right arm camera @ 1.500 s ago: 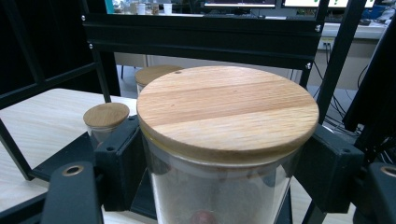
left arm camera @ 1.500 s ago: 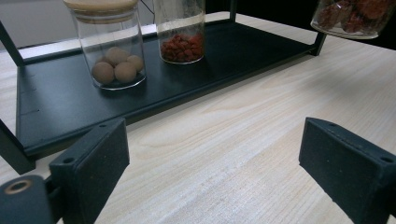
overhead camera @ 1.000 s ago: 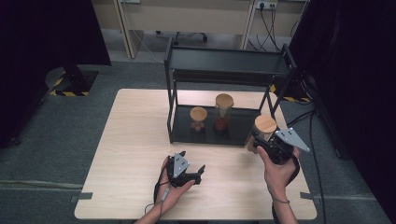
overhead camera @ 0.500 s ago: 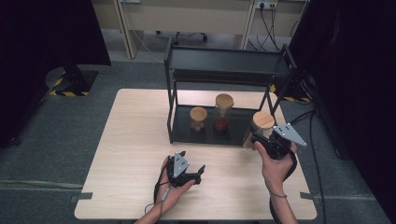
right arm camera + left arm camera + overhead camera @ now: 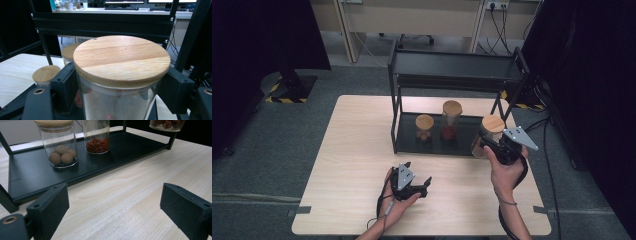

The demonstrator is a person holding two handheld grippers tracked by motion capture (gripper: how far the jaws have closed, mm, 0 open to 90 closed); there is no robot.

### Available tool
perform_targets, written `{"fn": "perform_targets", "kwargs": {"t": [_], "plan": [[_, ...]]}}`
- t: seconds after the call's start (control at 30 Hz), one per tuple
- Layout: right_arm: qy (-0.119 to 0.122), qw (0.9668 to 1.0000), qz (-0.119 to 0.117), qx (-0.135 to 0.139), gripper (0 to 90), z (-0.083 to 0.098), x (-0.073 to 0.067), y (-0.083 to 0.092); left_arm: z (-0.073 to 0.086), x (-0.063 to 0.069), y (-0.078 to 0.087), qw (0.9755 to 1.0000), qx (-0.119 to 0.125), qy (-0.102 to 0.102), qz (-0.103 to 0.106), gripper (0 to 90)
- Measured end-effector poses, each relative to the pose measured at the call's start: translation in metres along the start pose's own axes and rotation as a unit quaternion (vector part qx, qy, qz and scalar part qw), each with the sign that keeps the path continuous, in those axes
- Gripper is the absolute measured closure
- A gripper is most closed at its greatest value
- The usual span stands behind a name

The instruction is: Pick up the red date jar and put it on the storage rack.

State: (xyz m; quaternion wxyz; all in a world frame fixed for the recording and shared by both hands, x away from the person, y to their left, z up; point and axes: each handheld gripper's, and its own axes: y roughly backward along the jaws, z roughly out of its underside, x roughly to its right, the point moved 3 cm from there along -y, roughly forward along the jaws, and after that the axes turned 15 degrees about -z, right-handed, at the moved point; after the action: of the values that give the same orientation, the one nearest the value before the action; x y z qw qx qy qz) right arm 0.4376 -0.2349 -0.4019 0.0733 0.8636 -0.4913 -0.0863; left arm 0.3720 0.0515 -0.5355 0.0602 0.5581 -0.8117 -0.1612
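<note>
Right gripper [image 5: 486, 146] squeezing a glass jar [image 5: 120, 82] with a wood lid, at the right end of the black rack [image 5: 452, 75]. Left gripper [image 5: 424, 186] wide open, holding nothing, low over the pale wood table [image 5: 357, 150]. Grey floor [image 5: 272, 145] all around, dark curtains at the sides.

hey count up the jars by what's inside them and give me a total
Jar of round beige balls: 1
Jar of small red bits: 1
Jar of reddish-brown pieces, held in the right gripper: 1
Total: 3 jars
</note>
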Motion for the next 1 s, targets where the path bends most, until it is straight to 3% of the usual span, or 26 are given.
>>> {"fn": "perform_targets", "kwargs": {"t": [1.0], "plan": [[-0.008,0.9998,0.017,-0.011,25.5,-0.011,0.020,-0.029,0.000,0.000,0.000,1.0000,0.000,-0.001,0.000,8.1]]}}
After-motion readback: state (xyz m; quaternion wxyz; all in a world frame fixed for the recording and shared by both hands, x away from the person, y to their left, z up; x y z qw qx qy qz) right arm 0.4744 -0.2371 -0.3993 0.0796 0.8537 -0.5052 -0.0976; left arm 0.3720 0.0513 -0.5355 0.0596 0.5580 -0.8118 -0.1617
